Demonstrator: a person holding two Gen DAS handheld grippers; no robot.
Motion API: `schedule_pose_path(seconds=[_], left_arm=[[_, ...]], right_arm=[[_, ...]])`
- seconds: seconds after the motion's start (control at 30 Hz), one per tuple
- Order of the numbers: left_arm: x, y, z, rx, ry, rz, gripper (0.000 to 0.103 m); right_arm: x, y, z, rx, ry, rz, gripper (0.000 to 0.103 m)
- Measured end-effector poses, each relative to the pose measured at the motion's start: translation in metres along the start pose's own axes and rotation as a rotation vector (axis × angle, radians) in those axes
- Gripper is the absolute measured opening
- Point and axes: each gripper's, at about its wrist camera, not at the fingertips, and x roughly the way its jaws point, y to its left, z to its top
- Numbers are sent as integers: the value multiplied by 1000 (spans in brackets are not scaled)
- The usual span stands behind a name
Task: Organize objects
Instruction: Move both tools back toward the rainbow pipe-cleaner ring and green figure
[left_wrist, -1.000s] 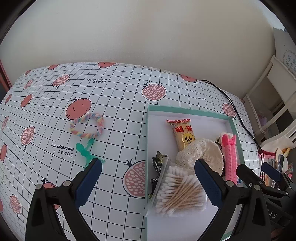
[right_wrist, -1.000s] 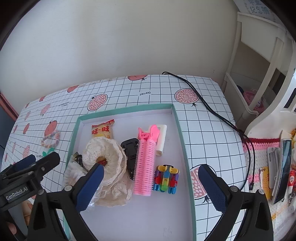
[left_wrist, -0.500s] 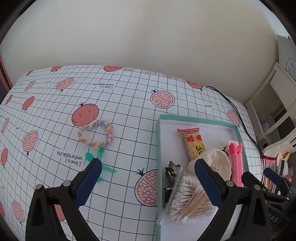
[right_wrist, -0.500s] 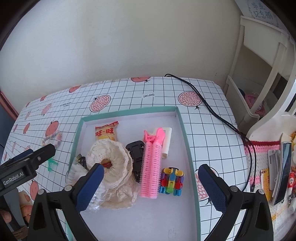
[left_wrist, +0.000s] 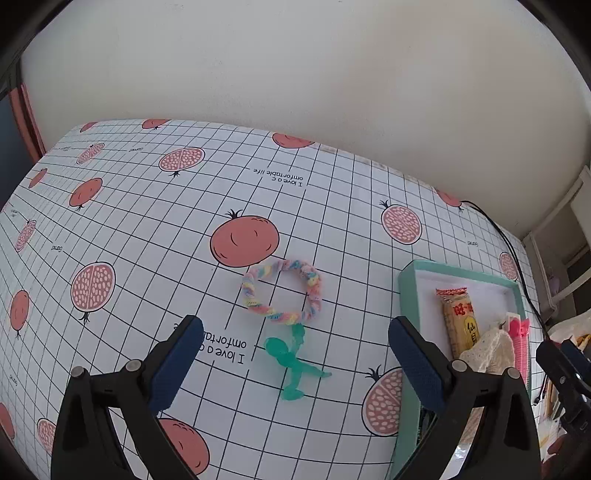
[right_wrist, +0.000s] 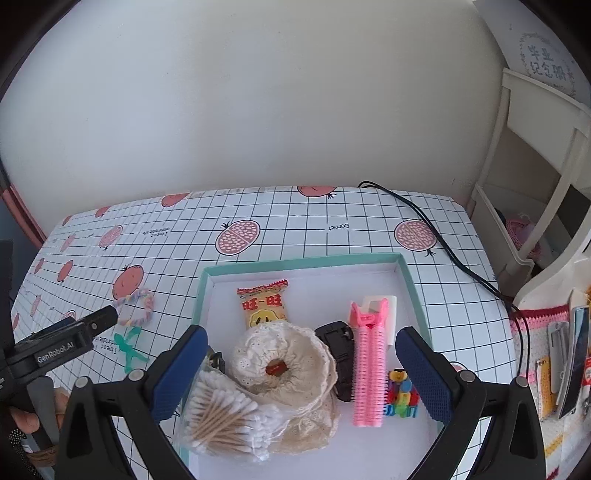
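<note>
A pastel braided hair loop (left_wrist: 283, 292) lies on the pomegranate tablecloth, with a green plastic clip (left_wrist: 293, 362) just in front of it. My left gripper (left_wrist: 295, 365) is open above the cloth, the clip between its fingers in view. To the right stands a teal-rimmed white tray (right_wrist: 207, 284) holding a snack packet (right_wrist: 263, 306), a cream lace scrunchie (right_wrist: 284, 358), a bag of cotton swabs (right_wrist: 225, 417), a pink hair roller (right_wrist: 368, 365), a black clip (right_wrist: 338, 347) and a multicoloured clip (right_wrist: 400, 395). My right gripper (right_wrist: 301, 373) hangs open over the tray, holding nothing.
A black cable (right_wrist: 443, 236) runs across the table's right side to the edge. A white shelf unit (right_wrist: 535, 147) stands right of the table. A hanging organiser with small items (right_wrist: 565, 362) is at the far right. The wall runs behind the table.
My left gripper has swung left, away from the tray, until the hair loop and green clip sit centred before it. My right gripper has drawn back slightly over the tray.
</note>
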Motion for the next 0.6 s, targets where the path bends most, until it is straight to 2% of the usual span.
schedule_pose_path(seconds=[0.2,0.6], left_arm=[[26,1,-12,16,77,24,100],[46,8,-23,17,90,132,100]], right_arm=[[10,14,-3,-17,15,5,103],[8,24,-5,-34,11,19,103]])
